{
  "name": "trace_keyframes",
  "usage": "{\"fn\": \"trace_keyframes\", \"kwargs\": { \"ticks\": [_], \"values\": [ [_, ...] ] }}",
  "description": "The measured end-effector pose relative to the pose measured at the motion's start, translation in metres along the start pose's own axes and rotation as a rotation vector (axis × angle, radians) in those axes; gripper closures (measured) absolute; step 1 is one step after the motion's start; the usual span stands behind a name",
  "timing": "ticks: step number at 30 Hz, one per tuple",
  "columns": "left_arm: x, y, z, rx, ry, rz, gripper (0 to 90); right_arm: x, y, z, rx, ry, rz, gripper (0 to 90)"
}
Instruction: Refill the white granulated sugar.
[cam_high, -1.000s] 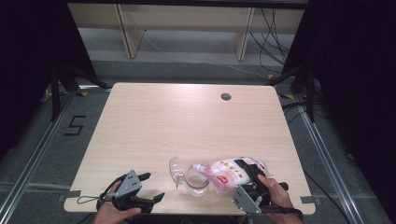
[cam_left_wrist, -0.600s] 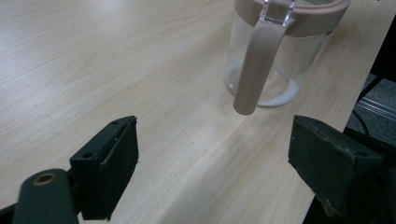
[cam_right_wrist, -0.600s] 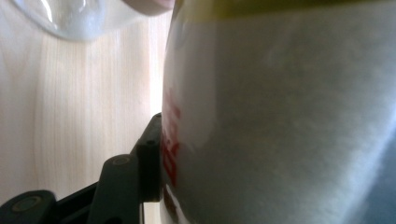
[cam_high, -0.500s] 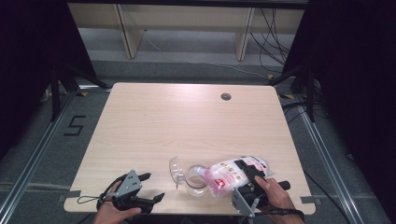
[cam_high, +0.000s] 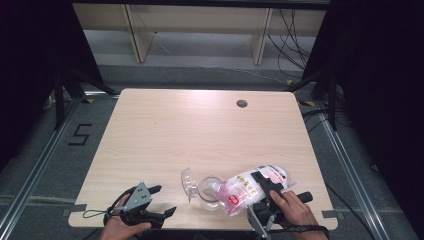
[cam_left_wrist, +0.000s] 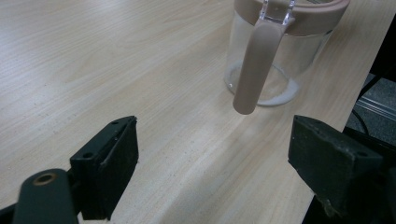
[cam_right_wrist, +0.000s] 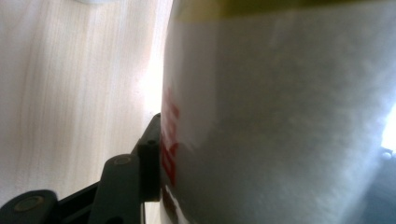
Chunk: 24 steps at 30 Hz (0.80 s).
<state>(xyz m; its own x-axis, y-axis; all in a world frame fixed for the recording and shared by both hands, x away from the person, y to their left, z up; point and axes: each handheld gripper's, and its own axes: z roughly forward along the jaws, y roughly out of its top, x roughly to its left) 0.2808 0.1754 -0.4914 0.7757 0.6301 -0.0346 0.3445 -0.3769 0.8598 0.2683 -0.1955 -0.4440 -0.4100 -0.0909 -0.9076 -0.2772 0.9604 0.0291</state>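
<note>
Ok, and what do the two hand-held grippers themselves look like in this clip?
Both are black two-jaw tools. The left gripper carries a grey three-cornered plate on top, and a thin dark cable loops from it at the table's near edge. In the left gripper view its jaws are blocky black pads with small round holes. The right gripper has a black body with a grey plate near the hand. No sleeves are visible.

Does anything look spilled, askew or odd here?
No spill shows. The bag is tipped over the glass jar in the right gripper, as for pouring; white powder lies in the jar's bottom. The left gripper rests open.
</note>
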Motion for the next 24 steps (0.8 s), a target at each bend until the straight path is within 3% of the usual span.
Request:
{"fn": "trace_keyframes", "kwargs": {
  "ticks": [1,3,4,7,8,9,10,11,14,18,20,21,24],
  "values": [
    [-0.0018,-0.0006,0.0002,-0.001,0.002,-0.03,16.0,-0.0018,0.0008,0.0,0.001,-0.006,-0.034,48.7],
    [-0.0014,-0.0005,0.0001,-0.002,0.002,-0.024,16.0,-0.0013,0.0009,0.0,0.004,-0.008,-0.03,48.7],
    [0.0002,0.0,-0.0002,0.0,0.0,0.001,16.0,-0.0057,0.0018,0.0009,-0.014,-0.018,-0.101,48.7],
    [0.0002,-0.0004,-0.0006,0.015,0.007,-0.003,16.0,-0.0041,0.0018,0.0002,0.0,-0.022,-0.089,48.8],
    [-0.0006,-0.0006,-0.0002,0.011,0.007,-0.015,16.0,0.0008,0.0011,-0.0017,0.03,-0.026,-0.027,48.9],
    [-0.0023,-0.0008,0.0007,-0.005,0.004,-0.034,16.0,0.0008,0.0011,-0.0017,0.03,-0.026,-0.027,48.9],
    [-0.0028,-0.0008,0.0011,-0.009,0.002,-0.039,16.0,-0.0045,0.002,0.0002,0.001,-0.033,-0.112,48.9],
    [-0.0028,-0.0008,0.0011,-0.009,0.002,-0.039,16.0,-0.0032,0.0019,-0.0002,0.008,-0.036,-0.096,48.9],
    [-0.0005,-0.0002,0.0007,-0.008,-0.001,-0.009,16.0,-0.0079,0.0035,0.0003,-0.005,-0.043,-0.172,49.0],
    [-0.0006,-0.0003,0.0009,-0.007,-0.002,-0.009,16.0,-0.0076,0.0035,0.0001,0.006,-0.05,-0.179,49.1],
    [-0.0019,-0.0007,0.0006,-0.001,0.007,-0.028,16.0,-0.0035,0.0034,-0.0017,0.042,-0.045,-0.115,49.1],
    [-0.0019,-0.0007,0.0006,-0.001,0.007,-0.028,16.0,-0.0035,0.0034,-0.0017,0.042,-0.045,-0.115,49.1],
    [-0.0017,-0.0009,0.0007,0.0,0.0,-0.029,16.0,-0.0074,0.0042,-0.0006,0.027,-0.052,-0.193,49.2]
  ]
}}
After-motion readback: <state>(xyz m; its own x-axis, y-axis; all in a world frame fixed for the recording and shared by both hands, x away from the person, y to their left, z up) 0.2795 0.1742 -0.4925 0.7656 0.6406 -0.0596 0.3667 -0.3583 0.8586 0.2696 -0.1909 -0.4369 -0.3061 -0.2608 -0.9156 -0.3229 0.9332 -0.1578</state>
